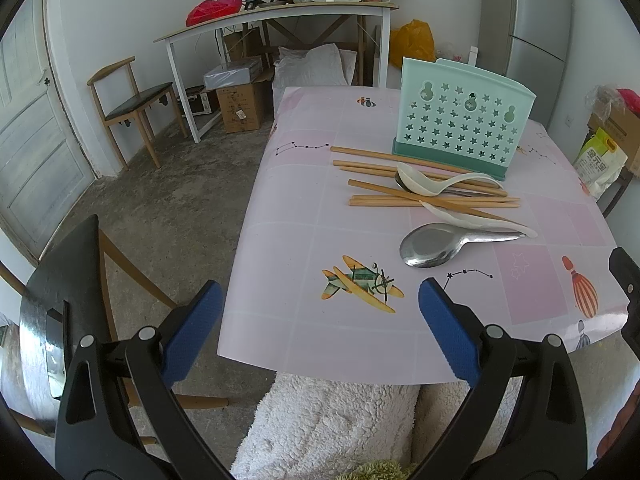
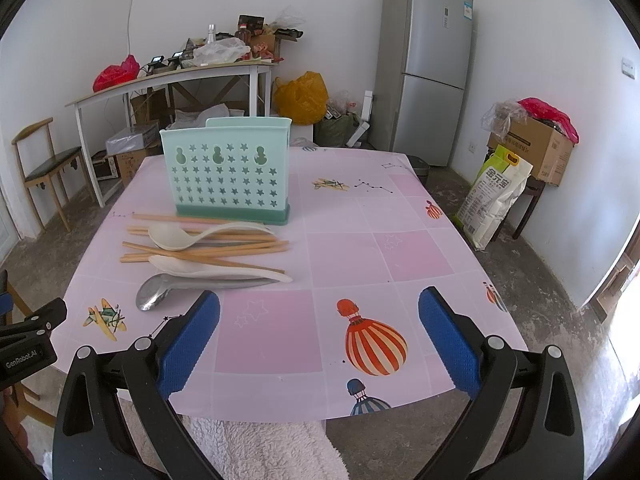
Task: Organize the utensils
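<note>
A mint-green utensil holder (image 1: 464, 120) with star holes stands upright on the pink table (image 1: 304, 200); it also shows in the right wrist view (image 2: 228, 172). In front of it lie several wooden chopsticks (image 1: 400, 200), two white spoons (image 1: 436, 182) and a metal spoon (image 1: 432, 246). In the right wrist view the chopsticks (image 2: 208, 246), a white spoon (image 2: 180, 236) and the metal spoon (image 2: 160, 292) lie left of centre. My left gripper (image 1: 320, 308) is open and empty over the table's near edge. My right gripper (image 2: 320, 320) is open and empty, right of the utensils.
A wooden chair (image 1: 132, 108) and a cluttered white desk (image 1: 276, 20) stand at the back left. A grey fridge (image 2: 428, 68), a rice bag (image 2: 496, 196) and a cardboard box (image 2: 536, 148) stand at the right. A black chair (image 1: 64, 280) is close on the left.
</note>
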The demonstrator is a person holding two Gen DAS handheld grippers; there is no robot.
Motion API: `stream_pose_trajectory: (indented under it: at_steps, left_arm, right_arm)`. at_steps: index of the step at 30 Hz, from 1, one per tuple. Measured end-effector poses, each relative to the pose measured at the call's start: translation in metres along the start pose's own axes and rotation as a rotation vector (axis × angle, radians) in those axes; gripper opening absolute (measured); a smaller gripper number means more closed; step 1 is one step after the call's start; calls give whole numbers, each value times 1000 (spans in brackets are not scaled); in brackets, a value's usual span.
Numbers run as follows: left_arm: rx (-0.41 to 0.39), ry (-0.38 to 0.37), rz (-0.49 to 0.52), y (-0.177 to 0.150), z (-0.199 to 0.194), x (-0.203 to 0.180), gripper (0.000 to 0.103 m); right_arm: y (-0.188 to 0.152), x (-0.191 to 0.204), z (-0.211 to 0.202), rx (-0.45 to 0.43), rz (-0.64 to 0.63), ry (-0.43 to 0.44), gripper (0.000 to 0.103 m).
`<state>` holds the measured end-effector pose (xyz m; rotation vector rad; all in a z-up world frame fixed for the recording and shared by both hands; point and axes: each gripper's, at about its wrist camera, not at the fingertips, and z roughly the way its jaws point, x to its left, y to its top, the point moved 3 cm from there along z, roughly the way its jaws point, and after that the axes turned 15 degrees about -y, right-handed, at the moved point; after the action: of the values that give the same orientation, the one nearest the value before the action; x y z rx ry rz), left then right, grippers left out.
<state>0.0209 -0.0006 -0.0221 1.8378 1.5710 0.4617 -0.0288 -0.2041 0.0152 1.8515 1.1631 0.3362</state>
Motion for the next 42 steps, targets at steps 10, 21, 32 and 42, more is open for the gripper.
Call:
stream_pose_trajectory:
  at_steps: [10,21,32,42]
  left_arm:
    - [1,-1,1,0,0,0,95]
    - [1,0,0,0,0,0,95]
    - [4,4,2,-2,2,1,94]
    - [6,11,4,-6,4,5,94]
  right_arm:
    - [1,0,-1,0,-2,0,97]
    - [2,1,-1,-1,-4,0,97]
    - [1,2,-1,-1,-3,0,97]
    - [1,2,0,-2,-4,-1,97]
